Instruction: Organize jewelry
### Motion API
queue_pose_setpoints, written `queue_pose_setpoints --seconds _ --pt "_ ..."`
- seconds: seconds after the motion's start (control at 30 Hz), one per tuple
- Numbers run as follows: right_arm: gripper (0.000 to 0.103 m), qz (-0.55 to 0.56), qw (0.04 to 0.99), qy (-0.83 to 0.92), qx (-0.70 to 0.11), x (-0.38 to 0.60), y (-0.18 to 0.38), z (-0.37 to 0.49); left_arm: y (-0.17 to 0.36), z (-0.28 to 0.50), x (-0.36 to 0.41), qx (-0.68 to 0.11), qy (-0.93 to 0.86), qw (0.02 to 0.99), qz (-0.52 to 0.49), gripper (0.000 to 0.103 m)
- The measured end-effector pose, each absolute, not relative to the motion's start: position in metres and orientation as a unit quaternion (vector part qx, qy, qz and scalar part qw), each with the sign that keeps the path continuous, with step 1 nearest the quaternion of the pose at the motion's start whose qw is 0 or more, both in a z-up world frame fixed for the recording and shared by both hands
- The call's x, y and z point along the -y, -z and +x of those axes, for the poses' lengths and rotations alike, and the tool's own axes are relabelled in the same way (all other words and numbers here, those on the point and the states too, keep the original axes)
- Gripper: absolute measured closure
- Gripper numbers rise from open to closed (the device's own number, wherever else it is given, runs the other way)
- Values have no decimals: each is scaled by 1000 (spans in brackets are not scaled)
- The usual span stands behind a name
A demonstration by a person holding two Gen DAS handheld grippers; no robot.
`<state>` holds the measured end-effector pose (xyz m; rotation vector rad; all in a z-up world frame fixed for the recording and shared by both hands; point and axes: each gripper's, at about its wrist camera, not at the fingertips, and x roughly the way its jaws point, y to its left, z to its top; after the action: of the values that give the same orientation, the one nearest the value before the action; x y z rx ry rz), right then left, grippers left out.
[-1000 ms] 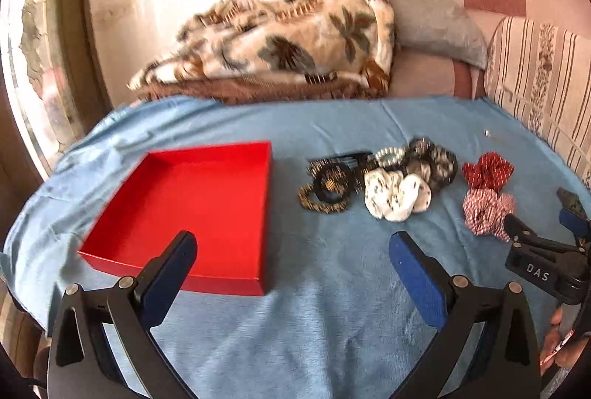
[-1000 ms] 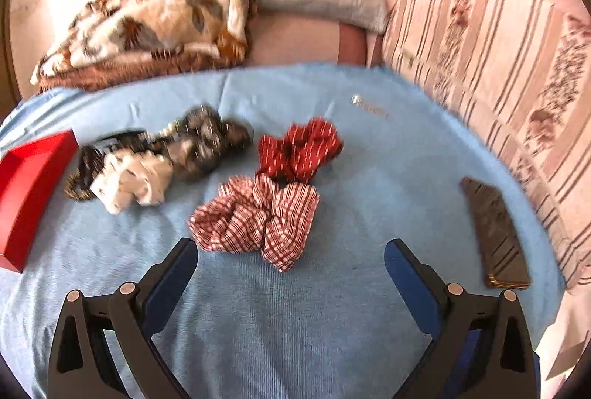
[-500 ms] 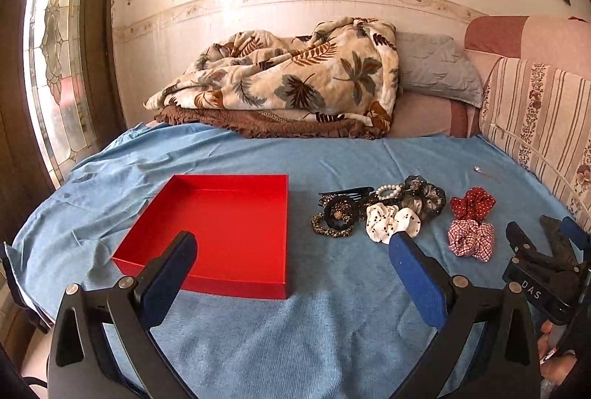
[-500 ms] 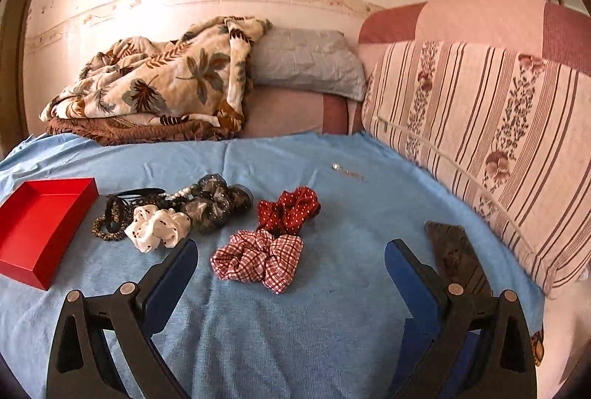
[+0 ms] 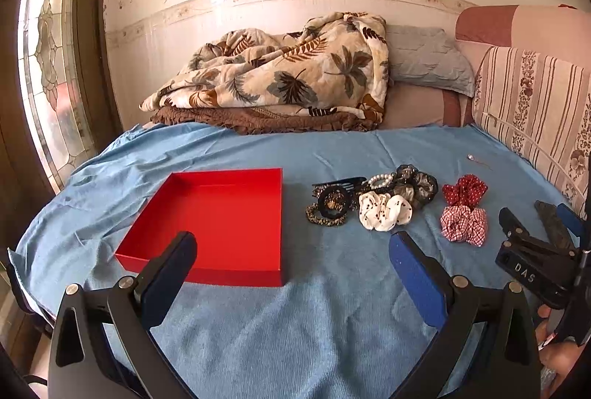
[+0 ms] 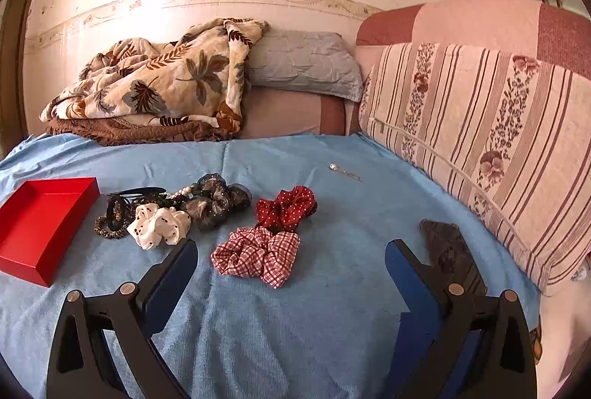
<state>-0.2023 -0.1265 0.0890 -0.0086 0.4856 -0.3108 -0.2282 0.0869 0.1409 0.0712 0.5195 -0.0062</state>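
Jaws: left gripper (image 5: 291, 247) and right gripper (image 6: 291, 255) both spread wide, holding nothing.
Jewelry: bracelets and scrunchies (image 5: 373, 199) heaped on the blue sheet (image 5: 332, 325), just right of the red box (image 5: 221, 214), which has nothing in it.
Change: both grippers pulled back and up; pile untouched.
Meaning: sorting not begun.

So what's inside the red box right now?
Nothing visible: the red box shows a bare floor. The left gripper's finger covers its near corner, so that bit is unseen.
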Motion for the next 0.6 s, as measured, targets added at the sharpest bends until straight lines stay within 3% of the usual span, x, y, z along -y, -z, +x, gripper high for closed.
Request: queue_pose_setpoints --seconds 0.6 --pt "0 2 957 131 -259 123 -82 -196 -128 -220 -86 -288 3 957 36 0"
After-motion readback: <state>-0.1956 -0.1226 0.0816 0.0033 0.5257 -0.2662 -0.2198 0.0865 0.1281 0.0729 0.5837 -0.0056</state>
